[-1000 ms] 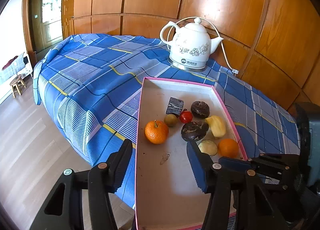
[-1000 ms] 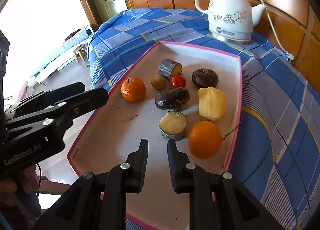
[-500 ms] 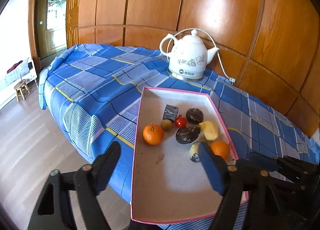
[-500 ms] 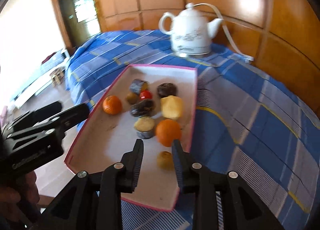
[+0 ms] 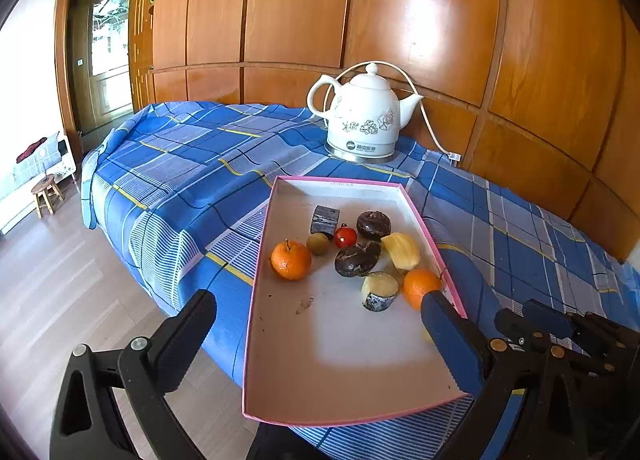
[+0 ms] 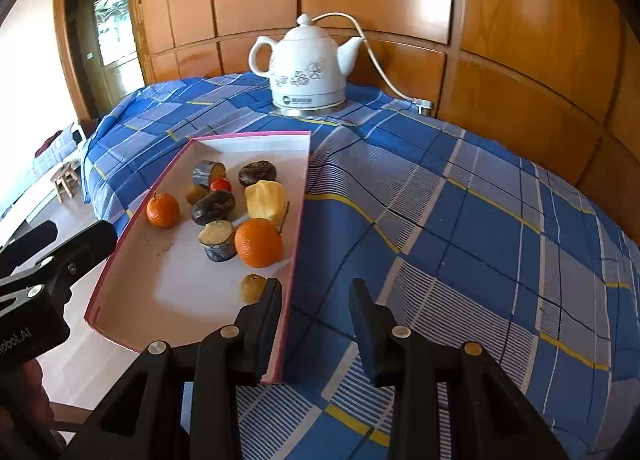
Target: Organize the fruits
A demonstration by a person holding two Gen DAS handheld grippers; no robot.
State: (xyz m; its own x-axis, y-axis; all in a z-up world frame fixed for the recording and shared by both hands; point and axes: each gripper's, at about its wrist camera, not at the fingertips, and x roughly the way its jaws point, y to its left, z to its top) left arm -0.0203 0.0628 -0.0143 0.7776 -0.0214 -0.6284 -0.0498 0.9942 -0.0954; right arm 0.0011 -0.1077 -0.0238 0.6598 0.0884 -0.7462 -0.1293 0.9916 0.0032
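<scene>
A pink-rimmed white tray lies on the blue plaid cloth and holds several fruits. Among them are a stemmed orange, a second orange, a red tomato, a yellow piece and dark fruits. A small yellowish fruit lies alone near the tray's right rim. My left gripper is wide open and empty over the tray's near end. My right gripper is open and empty, straddling the tray's right rim beside the small fruit.
A white kettle with its cord stands at the back of the table by the wooden wall panels. The table edge drops to a wooden floor on the left, where a small stool stands. Plaid cloth stretches right of the tray.
Both grippers have pulled back from the tray and opened wider. The right gripper has let go of the small yellowish fruit, which now lies near the tray's right rim.
</scene>
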